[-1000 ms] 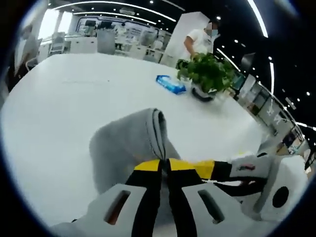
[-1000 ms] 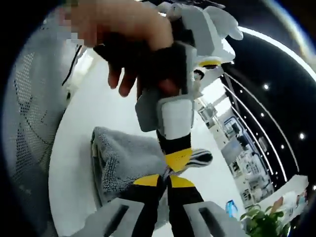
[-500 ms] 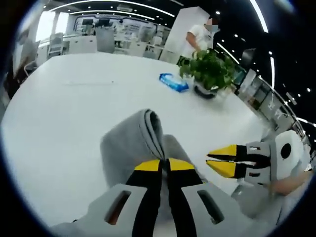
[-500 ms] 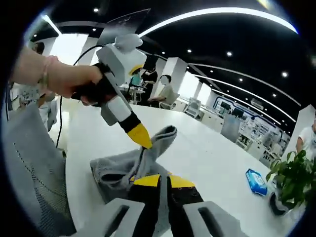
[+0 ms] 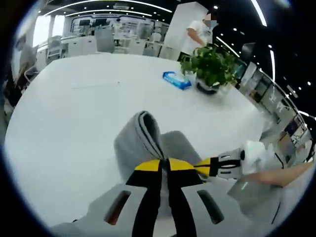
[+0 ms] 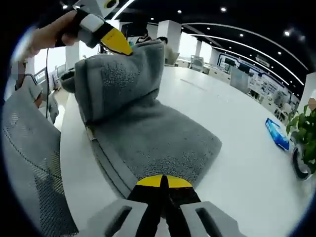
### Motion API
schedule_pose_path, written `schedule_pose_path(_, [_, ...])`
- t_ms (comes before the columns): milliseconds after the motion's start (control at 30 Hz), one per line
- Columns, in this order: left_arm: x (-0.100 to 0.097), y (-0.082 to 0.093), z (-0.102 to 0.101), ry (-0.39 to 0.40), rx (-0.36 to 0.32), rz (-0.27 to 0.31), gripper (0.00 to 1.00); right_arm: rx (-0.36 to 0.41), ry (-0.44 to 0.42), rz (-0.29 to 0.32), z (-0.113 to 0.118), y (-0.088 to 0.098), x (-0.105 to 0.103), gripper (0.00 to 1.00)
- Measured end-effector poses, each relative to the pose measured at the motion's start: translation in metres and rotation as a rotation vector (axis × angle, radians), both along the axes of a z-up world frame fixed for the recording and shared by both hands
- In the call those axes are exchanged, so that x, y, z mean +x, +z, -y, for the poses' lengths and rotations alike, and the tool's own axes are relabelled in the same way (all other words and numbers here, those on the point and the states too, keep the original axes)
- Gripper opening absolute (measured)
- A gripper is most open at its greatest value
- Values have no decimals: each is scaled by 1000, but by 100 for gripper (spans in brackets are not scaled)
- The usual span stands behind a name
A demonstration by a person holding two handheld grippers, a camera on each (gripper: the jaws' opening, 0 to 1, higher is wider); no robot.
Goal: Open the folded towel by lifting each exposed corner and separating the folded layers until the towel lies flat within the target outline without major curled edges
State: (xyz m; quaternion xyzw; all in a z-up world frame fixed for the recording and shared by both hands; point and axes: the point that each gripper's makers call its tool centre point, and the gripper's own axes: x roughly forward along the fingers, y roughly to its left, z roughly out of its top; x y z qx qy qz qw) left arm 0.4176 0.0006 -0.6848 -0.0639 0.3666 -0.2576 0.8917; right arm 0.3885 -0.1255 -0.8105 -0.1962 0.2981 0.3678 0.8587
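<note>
The grey towel (image 6: 158,143) lies partly spread on the white table (image 6: 237,163), with one end raised in a thick fold (image 6: 118,79). My left gripper (image 6: 117,41), held by a hand at the upper left of the right gripper view, is shut on the top of that raised fold. In the left gripper view its yellow-tipped jaws (image 5: 164,165) pinch the towel fold (image 5: 143,136), which stands up just ahead of them. My right gripper (image 6: 163,181) is shut on the towel's near edge, low by the table. It enters the left gripper view from the right (image 5: 210,167).
A blue wipes pack (image 5: 177,80) (image 6: 277,133) and a potted plant (image 5: 210,69) (image 6: 305,148) sit farther along the table. A person in white (image 5: 197,32) stands behind the plant. A grey mesh chair (image 6: 29,168) is close at the near table edge.
The left gripper has lifted its fold up and away from the right gripper. The towel has opened out between them, and more of it now lies flat on the table.
</note>
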Motion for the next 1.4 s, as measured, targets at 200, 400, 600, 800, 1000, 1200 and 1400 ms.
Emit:
schedule_pose_path(200, [0, 0, -5, -1, 6, 0, 2, -41, 26, 15, 2, -1, -1, 0])
schedule_pose_path(400, [-3, 2, -10, 4, 5, -2, 2, -68, 7, 15, 14, -1, 3, 0])
schedule_pose_path(600, [-7, 0, -21, 15, 7, -12, 2, -70, -40, -1, 32, -1, 8, 0])
schedule_pose_path(800, [-14, -6, -29, 15, 36, -28, 2, -78, -82, -15, 46, -1, 10, 0])
schedule_pose_path(1000, [-18, -11, -33, 20, 47, -37, 2, -95, -133, -33, 60, -1, 11, 0])
schedule_pose_path(1200, [-20, -13, -35, 20, 58, -43, 2, -107, -161, -40, 73, -2, 13, 0])
schedule_pose_path(1400, [-20, -16, -37, 21, 63, -49, 2, -111, -183, -49, 80, -2, 13, 0])
